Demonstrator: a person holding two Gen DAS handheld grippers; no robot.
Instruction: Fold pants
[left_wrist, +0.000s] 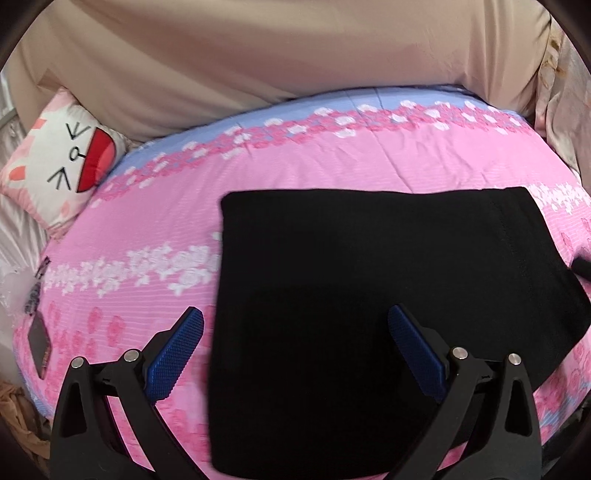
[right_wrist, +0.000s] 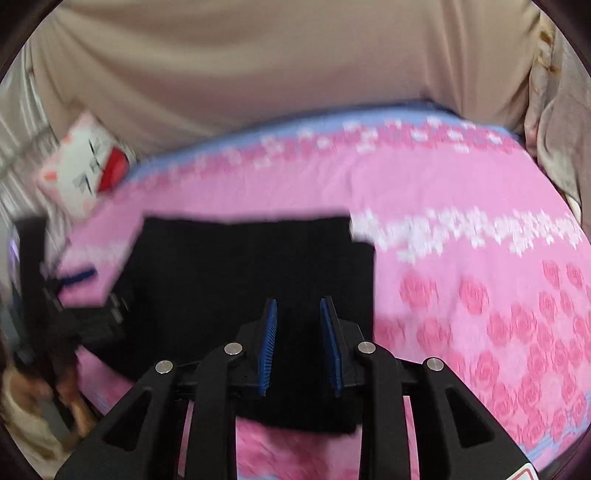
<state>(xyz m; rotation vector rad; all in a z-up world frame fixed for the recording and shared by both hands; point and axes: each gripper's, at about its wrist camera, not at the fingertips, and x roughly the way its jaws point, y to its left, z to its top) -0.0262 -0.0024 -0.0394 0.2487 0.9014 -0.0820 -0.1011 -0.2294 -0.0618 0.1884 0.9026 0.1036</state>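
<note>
Hovering over the black pants (left_wrist: 369, 314), folded into a flat rectangle on the pink floral bed (left_wrist: 332, 158), I hold my left gripper (left_wrist: 295, 347) wide open and right gripper (right_wrist: 298, 343) narrowly open, both empty, judging the soft, light cloth best pinched at an edge.

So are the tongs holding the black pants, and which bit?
No. The left tongs are wide open above the folded black pants, and the right tongs are open too, with nothing pinched between their blue pads.
</note>
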